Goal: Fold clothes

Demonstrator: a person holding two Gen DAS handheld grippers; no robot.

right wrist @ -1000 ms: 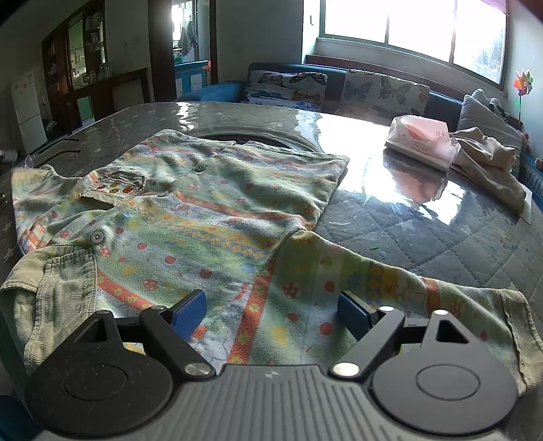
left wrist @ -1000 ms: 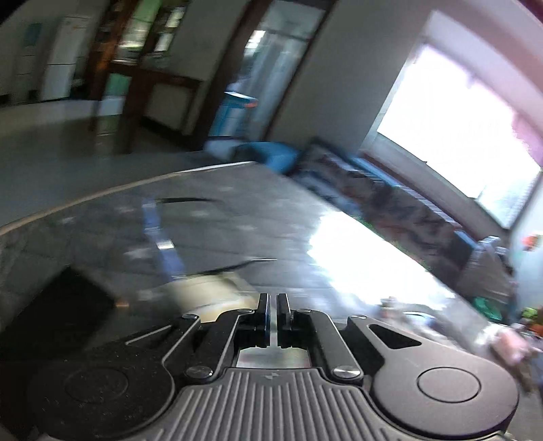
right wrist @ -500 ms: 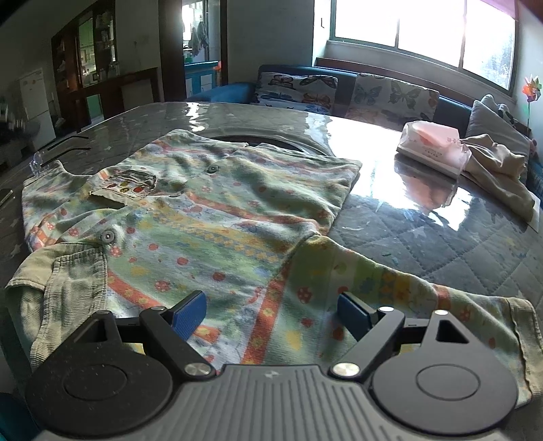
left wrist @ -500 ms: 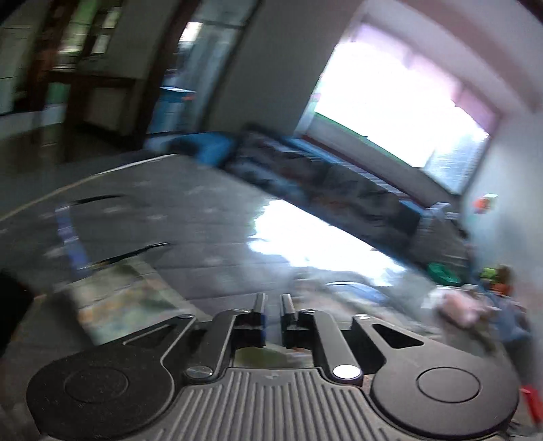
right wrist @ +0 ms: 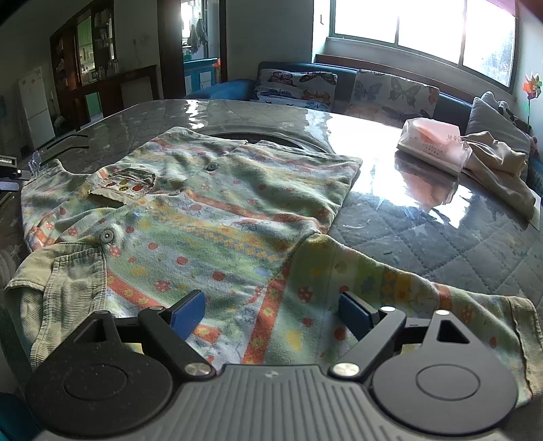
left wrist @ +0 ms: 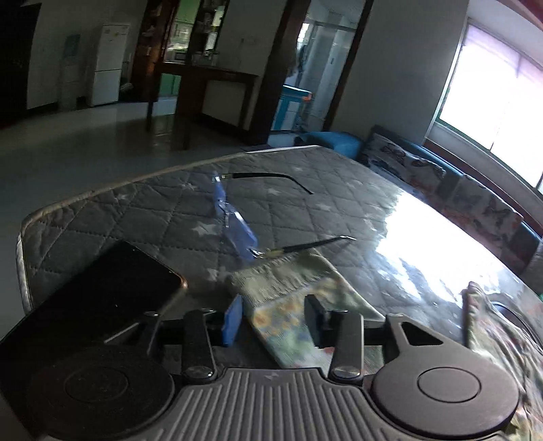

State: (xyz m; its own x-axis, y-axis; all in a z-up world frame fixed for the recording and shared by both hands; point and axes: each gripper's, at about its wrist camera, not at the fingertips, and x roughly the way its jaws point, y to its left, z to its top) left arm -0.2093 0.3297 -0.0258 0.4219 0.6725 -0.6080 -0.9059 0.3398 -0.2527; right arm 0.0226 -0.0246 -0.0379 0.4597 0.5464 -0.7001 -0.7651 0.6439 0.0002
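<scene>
My left gripper [left wrist: 273, 320] has its jaws spread around a sleeve [left wrist: 292, 305], not pinching it. My right gripper [right wrist: 271, 312] hangs wide open over the patterned shirt [right wrist: 203, 217], spread flat on the quilted table [right wrist: 441, 230]. Beside the sleeve lie a phone [left wrist: 112, 288] and glasses [left wrist: 237, 220]. Beyond are a butterfly-print sofa [right wrist: 346, 88] and windows [right wrist: 424, 23].
</scene>
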